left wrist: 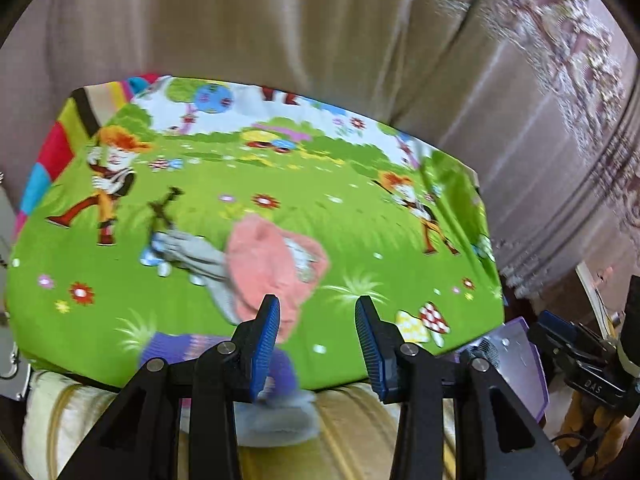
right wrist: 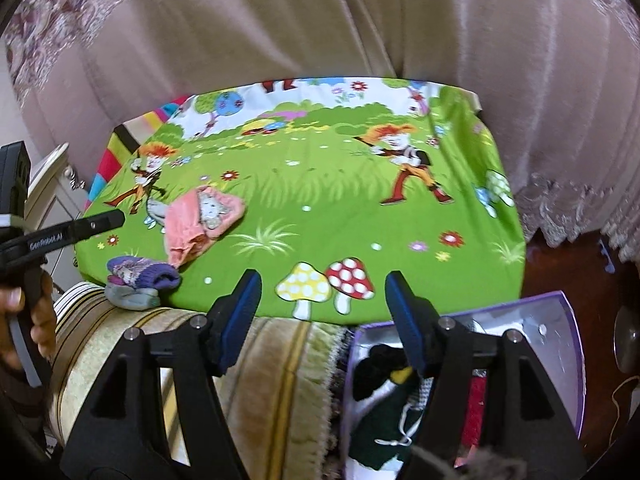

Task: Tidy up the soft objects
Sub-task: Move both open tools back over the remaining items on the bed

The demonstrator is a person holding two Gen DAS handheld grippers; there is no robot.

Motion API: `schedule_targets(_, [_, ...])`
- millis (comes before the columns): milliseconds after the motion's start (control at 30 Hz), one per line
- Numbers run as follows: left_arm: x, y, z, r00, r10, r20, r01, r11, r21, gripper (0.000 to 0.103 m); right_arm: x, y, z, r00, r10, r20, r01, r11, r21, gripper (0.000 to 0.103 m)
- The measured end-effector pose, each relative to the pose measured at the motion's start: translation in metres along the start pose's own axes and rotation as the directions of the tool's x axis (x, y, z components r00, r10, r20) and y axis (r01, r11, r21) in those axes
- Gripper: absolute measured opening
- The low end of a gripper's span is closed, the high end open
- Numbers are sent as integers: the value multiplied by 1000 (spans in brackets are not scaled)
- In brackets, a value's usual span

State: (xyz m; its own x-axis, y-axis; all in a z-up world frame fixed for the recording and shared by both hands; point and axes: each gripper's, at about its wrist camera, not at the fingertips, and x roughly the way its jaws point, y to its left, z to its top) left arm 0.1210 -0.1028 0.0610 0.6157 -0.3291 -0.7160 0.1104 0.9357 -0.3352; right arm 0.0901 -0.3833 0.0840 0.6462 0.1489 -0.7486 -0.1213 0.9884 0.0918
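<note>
A pink cloth (left wrist: 276, 264) (right wrist: 204, 220) lies crumpled on the green cartoon sheet (left wrist: 280, 184) (right wrist: 340, 208), over a grey cloth (left wrist: 192, 256). A purple sock (left wrist: 180, 350) (right wrist: 140, 274) sits at the sheet's near edge on a grey sock (right wrist: 132, 298). My left gripper (left wrist: 318, 332) hovers just right of the pink cloth, open and empty; its finger (right wrist: 100, 222) shows at the left of the right wrist view. My right gripper (right wrist: 324, 312) stands open and empty above the sheet's front edge, by the purple box (right wrist: 570, 344) (left wrist: 524, 356) holding dark clothes.
A beige curtain (right wrist: 320, 20) hangs right behind the sheet. A striped beige blanket (right wrist: 260, 380) lies under the sheet's front edge. A person's hand (right wrist: 40, 312) grips the left tool. White furniture (right wrist: 52, 176) stands at far left.
</note>
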Motion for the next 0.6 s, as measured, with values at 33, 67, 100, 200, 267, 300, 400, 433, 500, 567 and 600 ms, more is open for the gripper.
schedule_targets(33, [-1, 7, 2, 1000, 8, 1, -8, 1000, -9, 41, 1, 3, 2, 1000, 4, -1, -4, 1000, -6, 68])
schedule_targets(67, [-1, 15, 3, 1000, 17, 1, -17, 1000, -21, 41, 3, 9, 5, 1000, 12, -2, -12, 1000, -18, 68])
schedule_targets(100, [0, 19, 5, 1000, 21, -1, -22, 999, -30, 41, 5, 13, 7, 1000, 16, -3, -16, 1000, -25, 68])
schedule_targets(200, [1, 33, 8, 999, 35, -5, -35, 998, -53, 41, 12, 28, 16, 999, 34, -7, -34, 998, -55, 69])
schedule_targets(267, [3, 43, 9, 999, 45, -9, -46, 997, -66, 41, 18, 40, 22, 999, 48, -9, -48, 996, -77, 69])
schedule_targets(300, [5, 46, 10, 999, 51, -12, -52, 996, -72, 41, 20, 44, 24, 998, 57, -10, -57, 995, -86, 70])
schedule_targets(400, [10, 59, 12, 998, 64, -29, -67, 993, -99, 41, 31, 60, 33, 996, 84, -17, -85, 990, -116, 72])
schedule_targets(433, [11, 63, 13, 997, 69, -34, -72, 991, -110, 41, 35, 64, 35, 996, 92, -19, -94, 988, -122, 73])
schedule_targets(500, [14, 71, 17, 996, 76, -43, -81, 988, -130, 41, 45, 75, 43, 993, 112, -27, -114, 985, -128, 73])
schedule_targets(567, [16, 78, 20, 996, 77, -49, -84, 986, -147, 41, 57, 84, 50, 991, 130, -34, -133, 983, -128, 73])
schedule_targets(600, [17, 82, 23, 995, 81, -52, -88, 984, -156, 41, 62, 88, 53, 990, 135, -36, -139, 982, -128, 73])
